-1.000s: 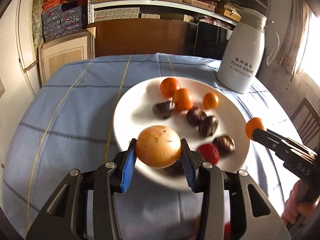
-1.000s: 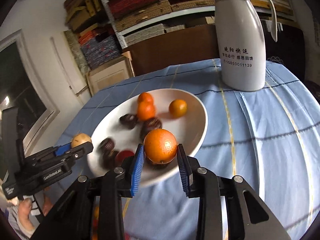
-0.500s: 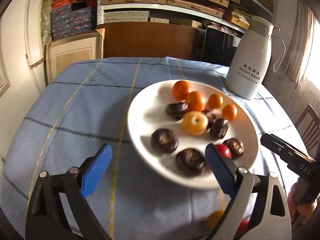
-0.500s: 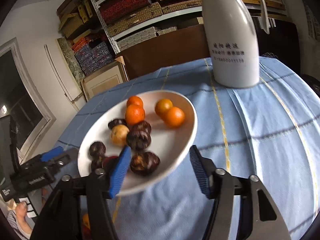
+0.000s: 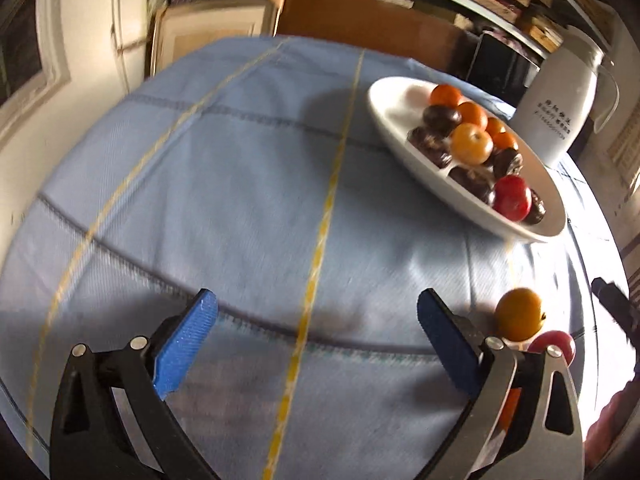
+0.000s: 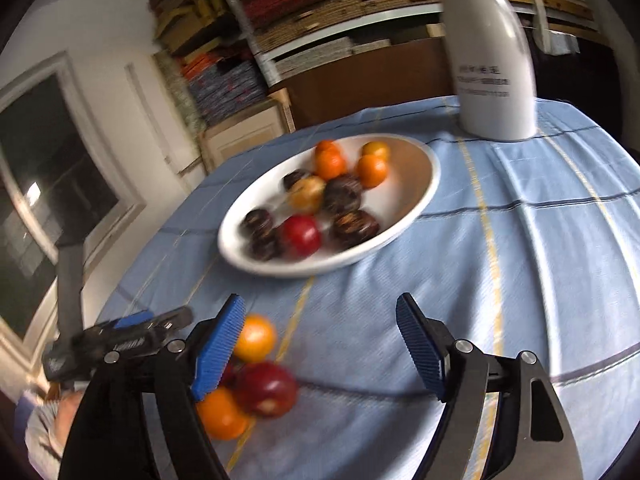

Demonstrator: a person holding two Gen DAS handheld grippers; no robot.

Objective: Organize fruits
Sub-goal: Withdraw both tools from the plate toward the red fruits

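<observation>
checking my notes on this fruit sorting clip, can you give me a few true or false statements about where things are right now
1. Both claws are open and hold nothing. True: the left claw and the right claw each gape over bare tablecloth.
2. All the fruit is on the white plate. False: an orange fruit, a dark red fruit and another orange fruit lie loose on the cloth.
3. The plate holds one red fruit among dark and orange ones. True.
4. The white jug lies on its side. False: it stands upright beyond the plate.
5. The loose fruits sit between the plate and the jug. False: they lie on the near side, by the claws.
</observation>
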